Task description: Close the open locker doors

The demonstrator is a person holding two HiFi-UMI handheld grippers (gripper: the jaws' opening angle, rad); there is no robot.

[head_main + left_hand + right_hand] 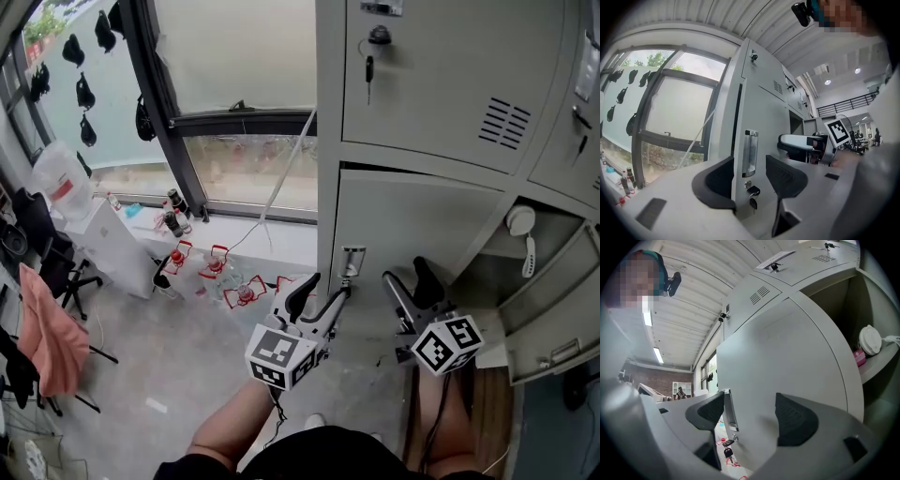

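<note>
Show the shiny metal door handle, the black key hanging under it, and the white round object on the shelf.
Shiny metal door handle (750, 152): left gripper view, middle.
Black key (753, 203): left gripper view, head.
White round object (870, 340): right gripper view, centre.

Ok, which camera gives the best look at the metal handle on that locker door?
The left gripper view: the handle faces it squarely, close and near the centre. The right gripper view catches the handle only edge-on, and the head view shows it small, from above.
</note>
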